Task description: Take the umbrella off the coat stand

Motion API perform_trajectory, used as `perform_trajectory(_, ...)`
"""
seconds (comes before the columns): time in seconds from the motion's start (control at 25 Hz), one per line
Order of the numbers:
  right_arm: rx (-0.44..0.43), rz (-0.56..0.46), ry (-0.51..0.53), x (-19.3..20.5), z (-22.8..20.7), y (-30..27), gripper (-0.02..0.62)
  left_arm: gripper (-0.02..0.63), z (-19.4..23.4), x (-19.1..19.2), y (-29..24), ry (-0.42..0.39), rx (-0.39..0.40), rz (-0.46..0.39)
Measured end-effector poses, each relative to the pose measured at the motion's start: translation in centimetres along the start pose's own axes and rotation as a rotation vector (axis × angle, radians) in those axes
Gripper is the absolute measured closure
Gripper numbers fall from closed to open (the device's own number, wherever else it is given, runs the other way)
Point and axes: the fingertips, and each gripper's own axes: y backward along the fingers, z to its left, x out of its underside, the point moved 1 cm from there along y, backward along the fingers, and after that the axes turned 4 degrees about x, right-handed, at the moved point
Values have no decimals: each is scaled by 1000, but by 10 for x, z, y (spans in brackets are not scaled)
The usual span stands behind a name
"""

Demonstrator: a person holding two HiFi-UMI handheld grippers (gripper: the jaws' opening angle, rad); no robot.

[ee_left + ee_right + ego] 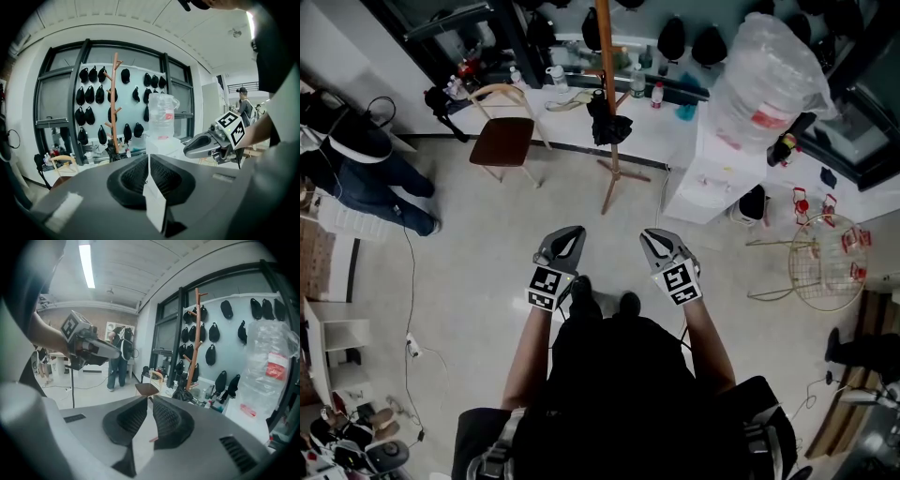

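A person in black clothing [619, 394] holds two grey grippers out over a pale floor [487, 244]. The left gripper [569, 232] has its jaws pressed together, with nothing between them. The right gripper [657, 236] has its jaws slightly parted and is also empty. Well ahead stands a tall wooden coat stand [607, 56]. A black folded umbrella [606, 120] hangs against its pole. A brown-seated chair [501, 141] sits to the stand's left and a white water dispenser [712, 178] to its right.

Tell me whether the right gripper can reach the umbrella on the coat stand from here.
Probably not yet. The right gripper is well short of the umbrella on the coat stand; only floor lies between, so stepping forward should do.
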Motion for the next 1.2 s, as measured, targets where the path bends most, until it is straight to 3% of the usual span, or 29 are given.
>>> perform_trajectory(0.52, -21, -30, -36, 3, -12, 1, 394, 471, -8, -7, -13, -8, 10, 9)
perform_trajectory(0.84, -67, -37, -47, 7, -14, 4, 306, 431, -16, -11, -19, -9, 4, 25)
perform_trajectory(1.2, -93, -43, -39, 14, -20, 8, 298, 420, -21, -5, -26, 5, -20, 44)
